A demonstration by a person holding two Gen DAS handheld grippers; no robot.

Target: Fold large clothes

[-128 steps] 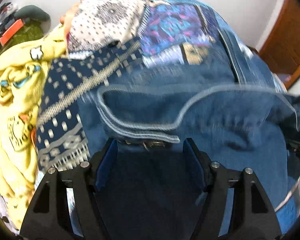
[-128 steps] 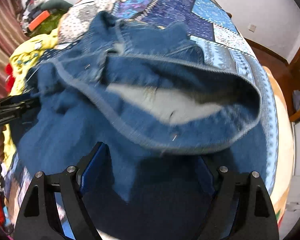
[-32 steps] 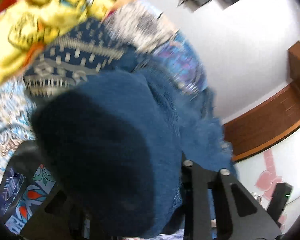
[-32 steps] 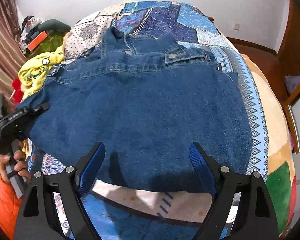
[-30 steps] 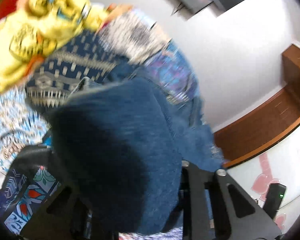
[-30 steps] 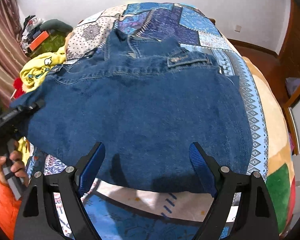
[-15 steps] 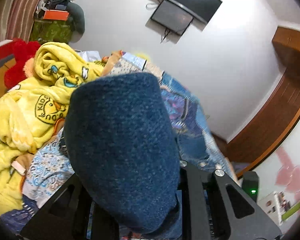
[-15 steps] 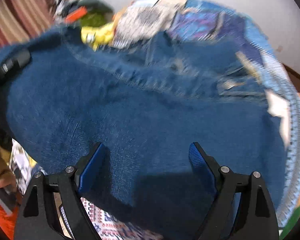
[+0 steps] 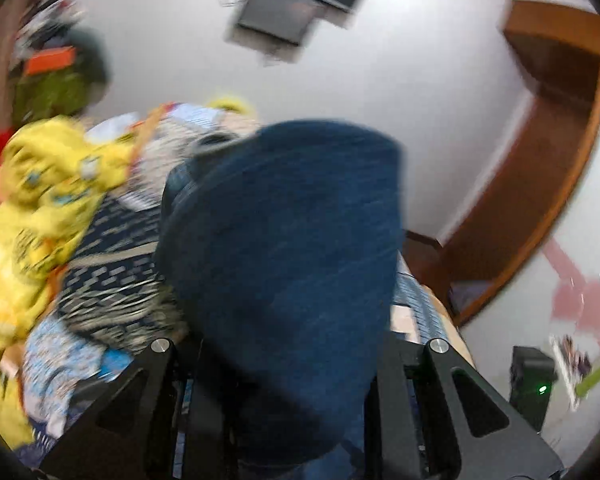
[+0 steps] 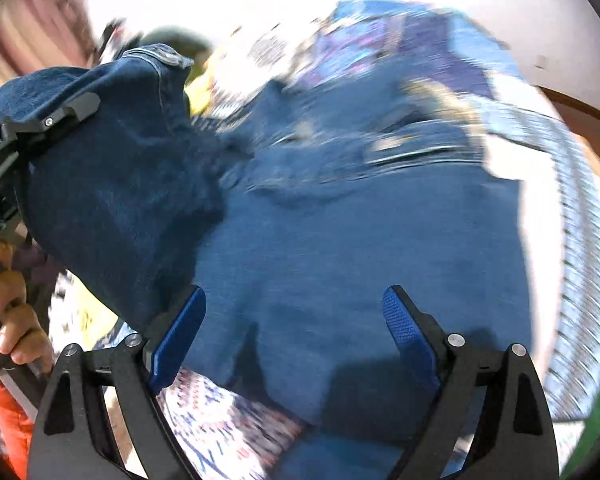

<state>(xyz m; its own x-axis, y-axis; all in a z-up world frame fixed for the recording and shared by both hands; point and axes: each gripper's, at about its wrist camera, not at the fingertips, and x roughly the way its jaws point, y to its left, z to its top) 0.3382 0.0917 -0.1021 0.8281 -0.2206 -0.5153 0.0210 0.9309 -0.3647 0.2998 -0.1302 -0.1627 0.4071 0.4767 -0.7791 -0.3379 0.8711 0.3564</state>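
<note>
Over the bed (image 10: 572, 208), your first fold is barely underway.
Left claw (image 10: 40, 128) pinches the denim jacket (image 10: 340, 248) corner aloft; right claw (image 10: 294, 320) hovers spread above it; every remaining fold awaits.

left tongs (image 9: 284, 364): tips buried under denim jacket (image 9: 292, 264), grip unreadable | bed (image 10: 572, 240) beyond right tongs (image 10: 294, 324): motion-blurred | jacket hem: cut off at lower edge | yellow blanket (image 9: 40, 208) left of left tongs: smeared
</note>
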